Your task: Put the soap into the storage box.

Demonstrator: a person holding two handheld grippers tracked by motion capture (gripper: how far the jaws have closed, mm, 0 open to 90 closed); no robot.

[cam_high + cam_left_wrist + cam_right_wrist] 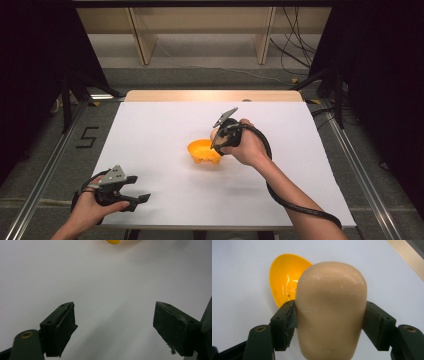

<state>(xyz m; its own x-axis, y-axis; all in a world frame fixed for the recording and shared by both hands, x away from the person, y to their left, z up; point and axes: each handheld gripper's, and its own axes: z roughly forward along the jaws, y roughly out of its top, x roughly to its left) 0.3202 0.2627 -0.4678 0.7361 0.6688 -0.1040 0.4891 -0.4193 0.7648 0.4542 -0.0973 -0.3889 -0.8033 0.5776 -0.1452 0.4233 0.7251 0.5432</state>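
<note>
Bowl (203, 151), orange, sits mid-table (150, 130); right gripper (329, 312) clamps a tan egg (331, 307) just above it. Left gripper (113, 327) rests near-left, jaws apart. Floor (30, 150) left reads "5" (87, 137).

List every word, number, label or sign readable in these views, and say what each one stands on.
"5": a dark figure marked on the grey floor left of the table, seen in the high view.
No print can be seen on the orange bowl, the tan rounded object held by the right gripper, or the left gripper.
</note>
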